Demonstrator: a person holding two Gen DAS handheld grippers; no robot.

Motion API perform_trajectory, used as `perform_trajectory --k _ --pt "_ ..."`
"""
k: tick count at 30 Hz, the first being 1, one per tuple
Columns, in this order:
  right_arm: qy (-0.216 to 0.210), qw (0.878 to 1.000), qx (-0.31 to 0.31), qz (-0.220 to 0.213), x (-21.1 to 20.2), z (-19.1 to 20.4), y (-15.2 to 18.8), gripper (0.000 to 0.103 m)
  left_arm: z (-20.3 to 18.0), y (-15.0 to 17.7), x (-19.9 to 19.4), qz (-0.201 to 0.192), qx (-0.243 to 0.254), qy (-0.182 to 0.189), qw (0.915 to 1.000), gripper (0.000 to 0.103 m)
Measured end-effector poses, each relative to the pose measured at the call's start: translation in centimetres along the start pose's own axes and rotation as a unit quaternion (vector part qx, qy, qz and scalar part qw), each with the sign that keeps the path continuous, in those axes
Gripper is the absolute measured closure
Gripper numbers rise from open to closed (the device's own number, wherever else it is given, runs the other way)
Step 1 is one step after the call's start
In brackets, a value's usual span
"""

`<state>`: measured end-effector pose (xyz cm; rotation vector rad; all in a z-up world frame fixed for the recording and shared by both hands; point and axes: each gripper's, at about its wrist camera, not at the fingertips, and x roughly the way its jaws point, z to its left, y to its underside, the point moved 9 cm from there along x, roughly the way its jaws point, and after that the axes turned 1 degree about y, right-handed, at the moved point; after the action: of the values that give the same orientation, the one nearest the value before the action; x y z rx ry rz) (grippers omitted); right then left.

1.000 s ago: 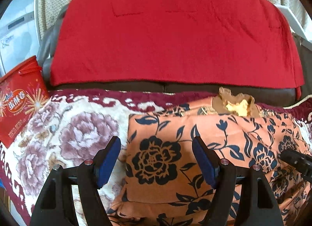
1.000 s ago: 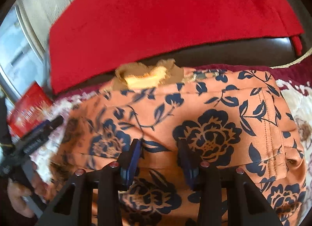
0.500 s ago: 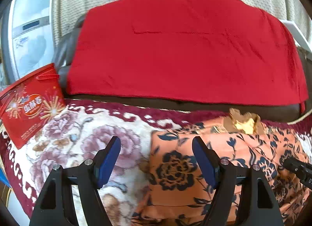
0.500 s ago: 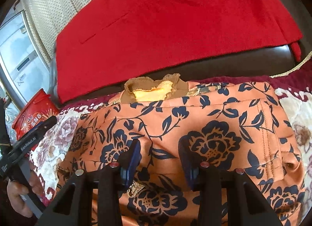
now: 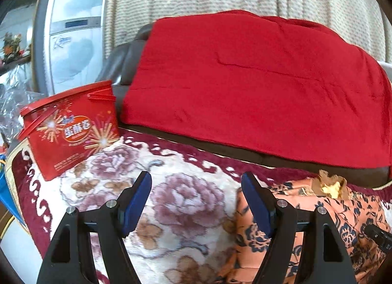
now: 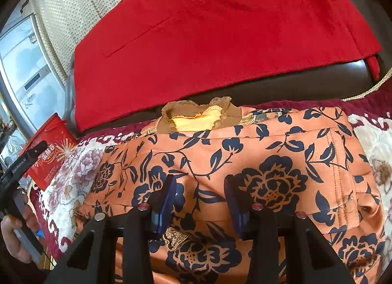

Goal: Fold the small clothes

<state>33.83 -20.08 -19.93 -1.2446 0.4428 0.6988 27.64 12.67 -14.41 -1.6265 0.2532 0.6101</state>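
Floral blanket (image 5: 186,200) with red box (image 5: 71,129) beside orange garment (image 6: 245,161).

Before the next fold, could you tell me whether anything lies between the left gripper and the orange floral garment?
Nothing visible does. The left gripper is open over bare floral blanket, with the orange floral garment directly to its right. The red tin stands off on the opposite side.

1 orange floral garment (image 6: 257,161), 1 red blanket (image 5: 257,83), 1 red box (image 5: 71,129), 2 claws (image 5: 196,200) (image 6: 199,200)
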Motion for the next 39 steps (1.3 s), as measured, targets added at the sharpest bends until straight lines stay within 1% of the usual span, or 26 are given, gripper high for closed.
perform_trajectory --k 7,10,18,25,29,32,35,39 --pt "-0.005 1.0 -0.002 -0.003 0.2 0.3 -0.1 0.059 3.7 -0.9 -0.9 -0.024 -0.019 -0.031 0.999 0.027" --pt "-0.005 1.0 -0.003 -0.004 0.2 0.5 -0.1 0.059 5.2 -1.0 -1.1 -0.027 -0.027 -0.04 0.9985 0.027" --pt "-0.01 1.0 -0.006 -0.006 0.5 1.1 -0.2 0.059 6.8 -1.1 -1.9 -0.032 -0.029 -0.049 0.9978 0.027" --pt "-0.01 1.0 -0.005 -0.01 0.4 1.2 -0.3 0.059 7.2 -1.2 -2.0 -0.036 -0.028 -0.055 0.9974 0.027" --pt "-0.001 1.0 -0.003 -0.014 0.0 0.6 -0.6 0.059 6.6 -1.1 -1.7 -0.035 -0.024 -0.056 0.9975 0.027" --pt "0.005 1.0 0.01 -0.019 -0.4 -0.5 -0.7 0.059 5.9 -1.3 -1.9 -0.038 -0.022 -0.053 0.9976 0.027" --pt "0.009 0.999 0.026 -0.022 -0.9 -1.8 -1.0 0.059 5.2 -1.5 -2.4 -0.047 -0.015 -0.054 0.9973 0.027" --pt "0.019 0.999 0.033 -0.023 -1.2 -3.1 -1.1 0.059 4.8 -1.8 -2.8 -0.056 -0.007 -0.061 0.9966 0.027"
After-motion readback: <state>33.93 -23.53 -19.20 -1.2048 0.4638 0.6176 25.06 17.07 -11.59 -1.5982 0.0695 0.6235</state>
